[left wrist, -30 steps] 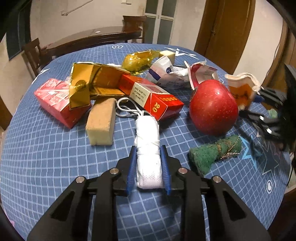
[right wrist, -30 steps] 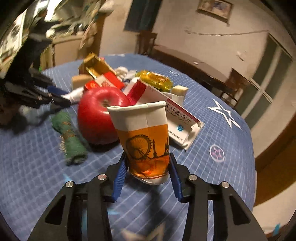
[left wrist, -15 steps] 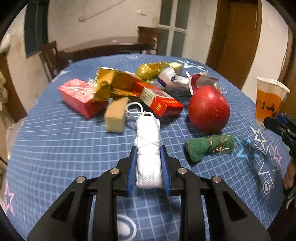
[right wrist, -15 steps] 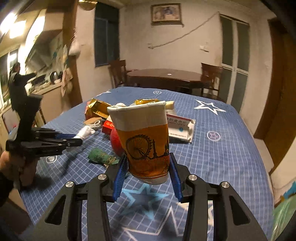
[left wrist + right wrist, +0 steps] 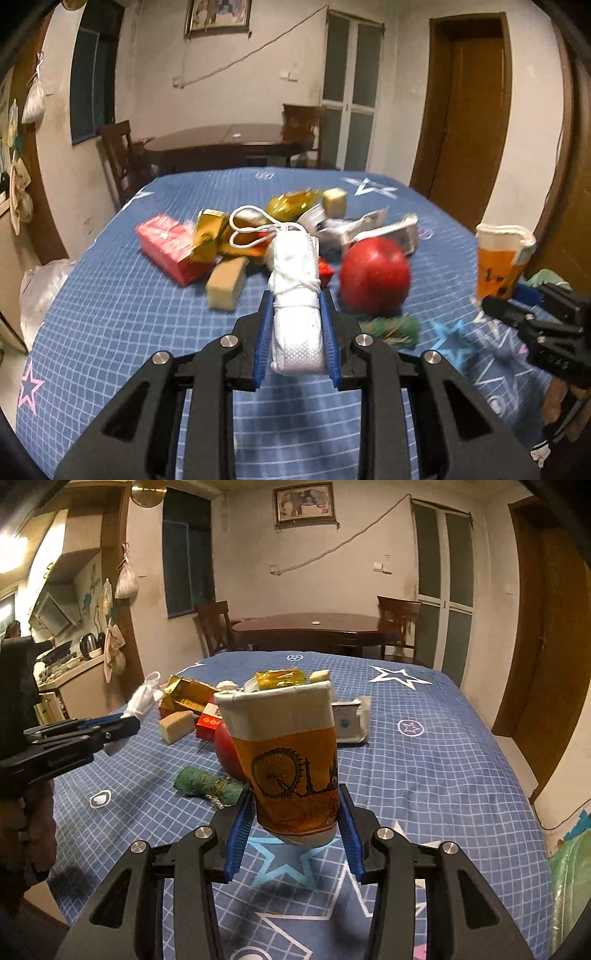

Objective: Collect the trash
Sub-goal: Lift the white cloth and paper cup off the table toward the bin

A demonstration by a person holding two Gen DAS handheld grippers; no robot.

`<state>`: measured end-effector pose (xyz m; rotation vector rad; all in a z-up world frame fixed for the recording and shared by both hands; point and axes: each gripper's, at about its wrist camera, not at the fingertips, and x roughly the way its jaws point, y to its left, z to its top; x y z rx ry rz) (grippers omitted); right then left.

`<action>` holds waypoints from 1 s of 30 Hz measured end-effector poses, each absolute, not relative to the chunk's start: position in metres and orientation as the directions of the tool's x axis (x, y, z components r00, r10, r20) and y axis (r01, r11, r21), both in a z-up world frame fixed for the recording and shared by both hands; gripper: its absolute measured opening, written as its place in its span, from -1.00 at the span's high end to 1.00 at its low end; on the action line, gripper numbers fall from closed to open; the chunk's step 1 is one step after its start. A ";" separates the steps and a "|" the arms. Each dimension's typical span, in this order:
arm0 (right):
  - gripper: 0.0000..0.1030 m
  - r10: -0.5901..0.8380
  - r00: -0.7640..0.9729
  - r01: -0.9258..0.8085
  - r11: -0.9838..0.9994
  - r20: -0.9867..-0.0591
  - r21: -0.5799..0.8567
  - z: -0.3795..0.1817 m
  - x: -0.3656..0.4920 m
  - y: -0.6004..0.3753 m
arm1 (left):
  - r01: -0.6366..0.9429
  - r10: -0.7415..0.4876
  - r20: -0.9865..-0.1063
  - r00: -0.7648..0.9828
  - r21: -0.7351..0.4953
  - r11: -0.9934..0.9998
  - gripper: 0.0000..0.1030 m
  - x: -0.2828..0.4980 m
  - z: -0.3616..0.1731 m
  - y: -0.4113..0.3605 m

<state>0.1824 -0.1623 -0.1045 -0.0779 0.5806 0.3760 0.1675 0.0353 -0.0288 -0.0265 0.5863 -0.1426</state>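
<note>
Both tongs have lifted clear of the table since a second ago, each carrying its piece of trash above the blue checked cloth. Left tongs are clamped narrowly on a rolled white face mask, its ear loops dangling forward over the pile. Right tongs are closed on a crumpled orange paper cup, gripped near its base and held upright with a slight tilt.

Open cloth lies just below and in front of both tongs. Farther out, the remaining clutter sits mid-table: a red apple, a green scrap, a tan sponge, a red box, gold wrappers and a flattened carton. The far half of the table is bare.

Only the right view shows the table's right edge, with floor beyond it, a green bag at lower right, and a kitchen counter with a person at far left. Only the left view shows the table's left edge and a pale bag beside it.
</note>
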 end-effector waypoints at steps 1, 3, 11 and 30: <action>0.13 0.316 0.776 -0.360 0.932 -0.546 0.027 -0.102 0.181 -0.164 | 0.137 -0.153 -0.542 0.826 -0.070 0.988 0.54 0.167 -0.026 0.033; 0.13 0.304 0.783 -0.351 0.936 -0.543 0.019 -0.096 0.180 -0.166 | 0.161 -0.177 -0.522 0.834 -0.076 0.984 0.54 0.166 -0.021 0.024; 0.13 0.264 0.810 -0.302 0.953 -0.523 0.013 -0.073 0.175 -0.188 | 0.238 -0.255 -0.487 0.835 -0.097 0.966 0.54 0.172 -0.011 -0.015; 0.13 0.112 0.859 -0.111 0.993 -0.500 0.033 -0.034 0.154 -0.299 | 0.388 -0.378 -0.436 0.817 -0.069 0.919 0.54 0.182 0.003 -0.136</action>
